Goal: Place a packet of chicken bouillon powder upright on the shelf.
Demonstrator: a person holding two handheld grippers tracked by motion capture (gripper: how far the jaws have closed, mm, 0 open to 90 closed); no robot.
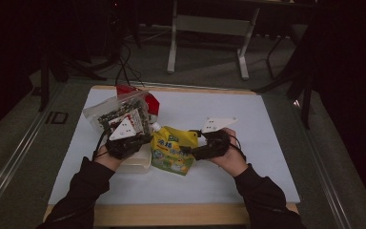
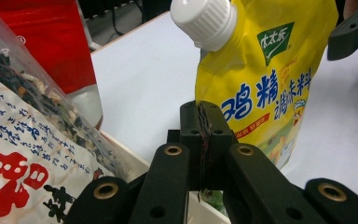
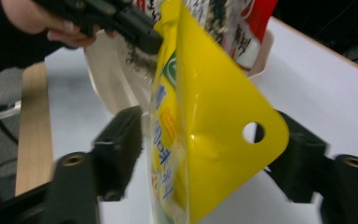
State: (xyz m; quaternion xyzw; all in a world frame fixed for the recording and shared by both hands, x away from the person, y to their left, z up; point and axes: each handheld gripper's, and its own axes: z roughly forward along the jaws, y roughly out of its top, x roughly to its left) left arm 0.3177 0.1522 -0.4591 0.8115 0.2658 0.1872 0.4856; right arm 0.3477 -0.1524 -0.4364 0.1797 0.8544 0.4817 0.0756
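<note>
I work over a broad white counter (image 1: pixel 267 143) with a pale wood front edge, and I place everything from the yellow spouted plastic pouch (image 1: pixel 172 151) with a white screw cap that lies near its middle. Just left of the pouch, touching it, sits a shallow cream plastic tray (image 1: pixel 140 163). Rising out of that tray are a clear plastic bag of dark dried mix (image 1: pixel 119 110) with a white printed label and, behind it, a red packet (image 1: pixel 153 106); the pouch itself is not in the tray.

My right claw (image 1: pixel 187 151) stands at the pouch's right side, parted, its jaws straddling the flat bottom corner with the punched hole; in the right gripper view neither pad visibly presses the film, so I judge it about to take hold, not gripping. My left claw (image 2: pixel 204 140) is clenched on nothing, close in front of the pouch below the cap.

To do this well, I should seat the right pads deep past the hole before squeezing, since the slick film could slide, and keep the left claw free to steady the bags.
</note>
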